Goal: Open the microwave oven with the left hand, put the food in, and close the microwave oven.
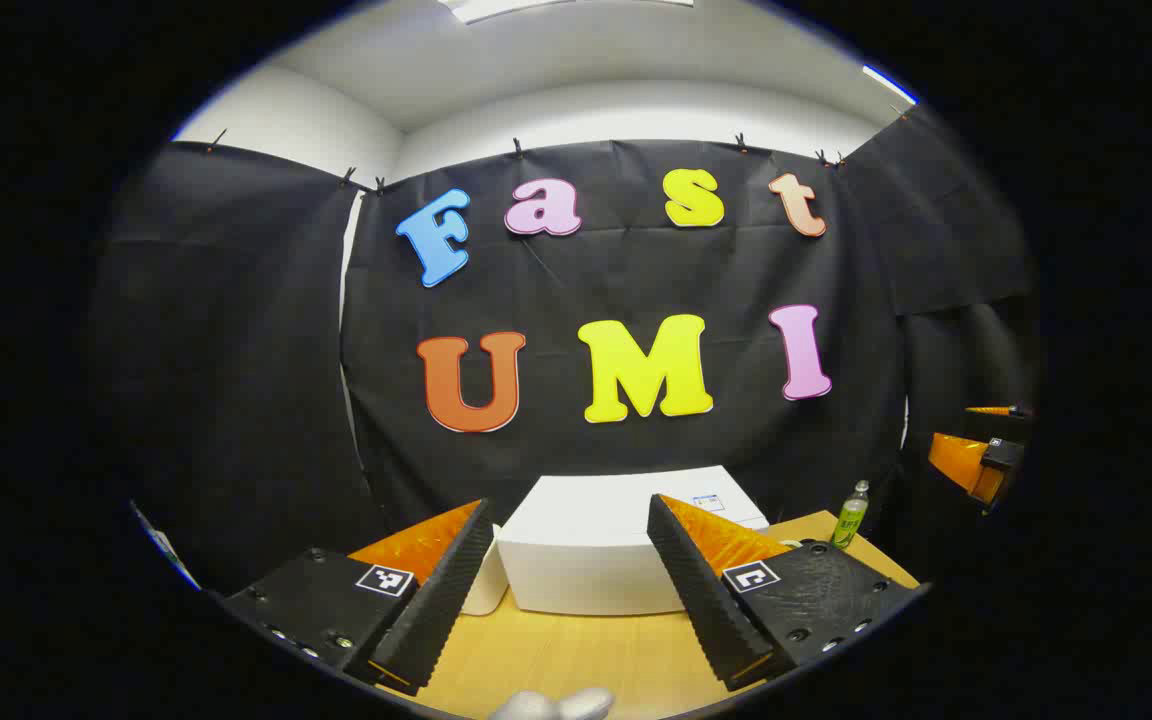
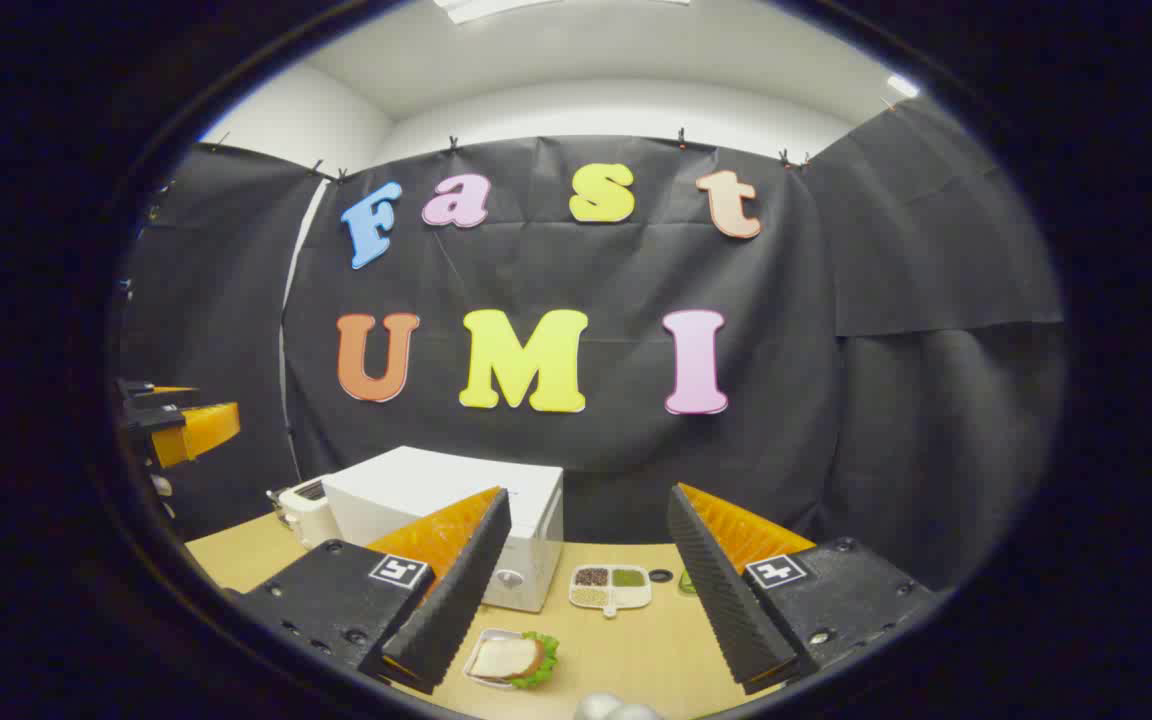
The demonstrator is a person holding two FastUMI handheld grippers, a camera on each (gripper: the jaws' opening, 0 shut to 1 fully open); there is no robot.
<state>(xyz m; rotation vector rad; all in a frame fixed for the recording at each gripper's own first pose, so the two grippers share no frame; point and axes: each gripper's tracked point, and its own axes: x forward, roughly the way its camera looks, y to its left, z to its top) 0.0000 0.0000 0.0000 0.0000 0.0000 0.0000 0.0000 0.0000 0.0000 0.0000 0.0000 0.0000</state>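
Smooth, glossy white microwave [image 2: 456,500] on a matt, wood-look table [image 2: 626,640]. Ribbed gripper fingers [image 1: 706,580]. Clear plastic bottle [image 1: 850,515].

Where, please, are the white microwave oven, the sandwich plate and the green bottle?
white microwave oven [image 2: 436,490]: right gripper view, its top.
sandwich on its small plate [image 2: 506,658]: right gripper view, the bread.
green plastic bottle [image 1: 850,517]: left gripper view, its body.
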